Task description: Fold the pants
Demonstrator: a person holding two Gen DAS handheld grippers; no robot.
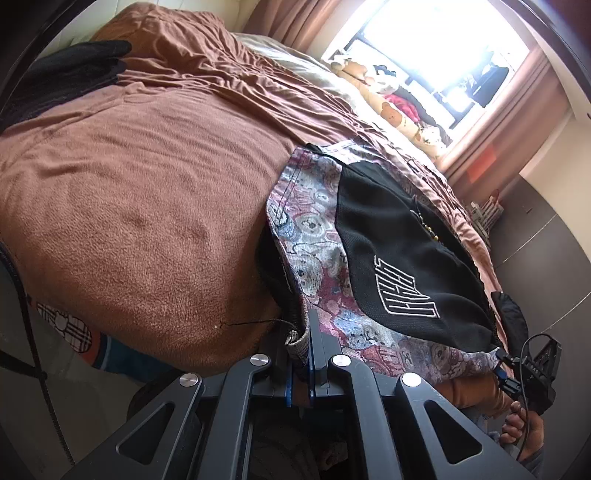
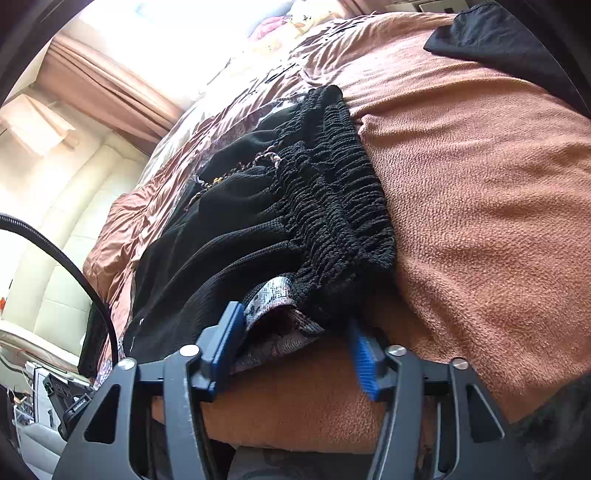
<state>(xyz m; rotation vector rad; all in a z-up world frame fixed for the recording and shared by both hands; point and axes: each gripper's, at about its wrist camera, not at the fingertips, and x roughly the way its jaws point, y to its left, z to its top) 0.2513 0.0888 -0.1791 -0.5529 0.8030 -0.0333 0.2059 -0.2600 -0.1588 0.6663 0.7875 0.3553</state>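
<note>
The pants (image 1: 399, 258) are black mesh with teddy-bear print panels and white outlined lettering. They lie across the near edge of a bed under a brown blanket (image 1: 129, 184). My left gripper (image 1: 308, 343) is shut on a corner of the printed hem. In the right wrist view the black ribbed waistband (image 2: 332, 192) runs away from me. My right gripper (image 2: 295, 325) straddles the waistband's near corner with its jaws apart. The left blue pad (image 2: 229, 332) touches the fabric and the other pad stands clear. The right gripper (image 1: 506, 373) also shows at the pants' far end, held by a hand.
A black garment (image 1: 85, 59) lies on the blanket's far side, also seen as a dark cloth (image 2: 498, 33). Plush toys (image 1: 388, 85) sit below a bright window with brown curtains. A dark floor (image 1: 546, 240) lies beyond the bed. A black cable (image 2: 74, 258) arcs at the left.
</note>
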